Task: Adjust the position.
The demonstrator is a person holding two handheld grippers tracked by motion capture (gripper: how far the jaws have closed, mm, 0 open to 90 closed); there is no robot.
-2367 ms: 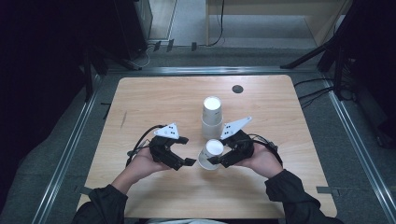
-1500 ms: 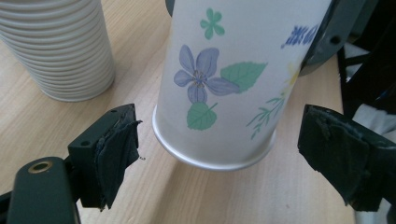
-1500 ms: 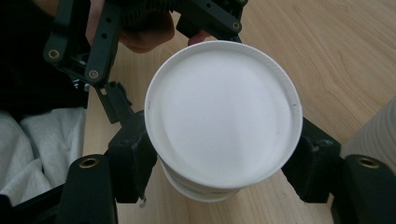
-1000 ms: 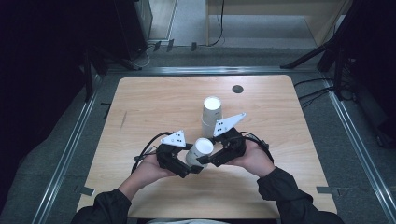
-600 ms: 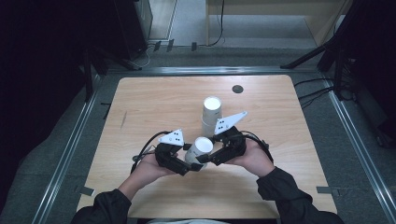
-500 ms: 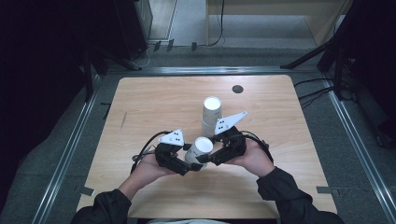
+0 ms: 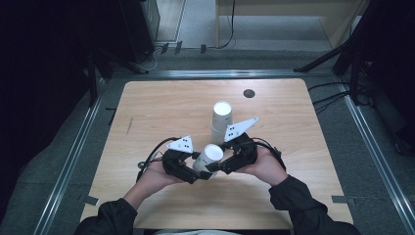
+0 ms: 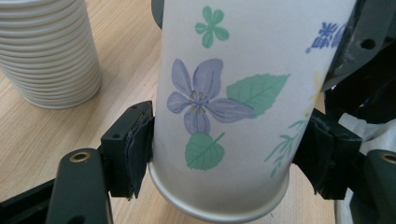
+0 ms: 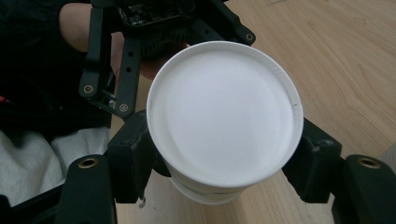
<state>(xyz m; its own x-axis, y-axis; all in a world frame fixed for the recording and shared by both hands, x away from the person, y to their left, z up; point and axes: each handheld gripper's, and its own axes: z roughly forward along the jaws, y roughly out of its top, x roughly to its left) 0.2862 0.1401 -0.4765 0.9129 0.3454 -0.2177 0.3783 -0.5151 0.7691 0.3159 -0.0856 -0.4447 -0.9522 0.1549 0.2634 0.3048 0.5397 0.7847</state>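
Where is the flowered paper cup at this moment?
In the high view the flowered paper cup is near the table's front middle, gripped between the left gripper and right gripper, just in front of the cup stack.

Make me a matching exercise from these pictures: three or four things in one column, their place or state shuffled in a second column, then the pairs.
Things
1. flowered paper cup
2. stack of white cups
3. left hand-held gripper
4. small dark disc

Places or states
A. lies near the table's far edge
B. clamped near the cup's base
C. held off the table between both grippers
D. stands upside down on the table

Pairs: 1-C, 2-D, 3-B, 4-A
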